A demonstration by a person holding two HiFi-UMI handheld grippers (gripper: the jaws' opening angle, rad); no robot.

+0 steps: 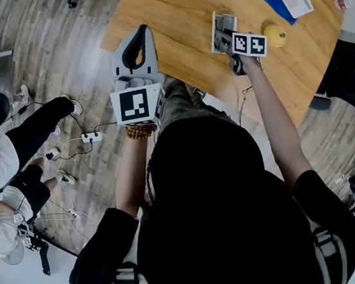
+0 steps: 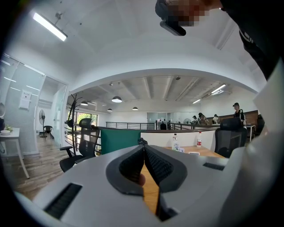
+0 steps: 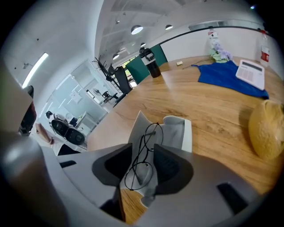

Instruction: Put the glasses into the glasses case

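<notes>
**Glasses point(image 3: 149, 150) lying in the open glasses case point(image 3: 179, 131)**

The glasses are seen resting inside the grey case, whose lid is laid back on the wooden table point(image 3: 213, 106). The right gripper point(image 3: 143, 145) is held tilted down over the case, its jaws spread to either side of the wire frame with neither pad pressed on it. The left gripper point(image 2: 143, 148) is kept well to the left of the case, its jaws pressed together tip to tip. A yellow round thing point(image 3: 266, 128) is seen near the case, on its right.

Black wire glasses point(image 3: 149, 148) inside open grey case point(image 3: 178, 132).
</notes>
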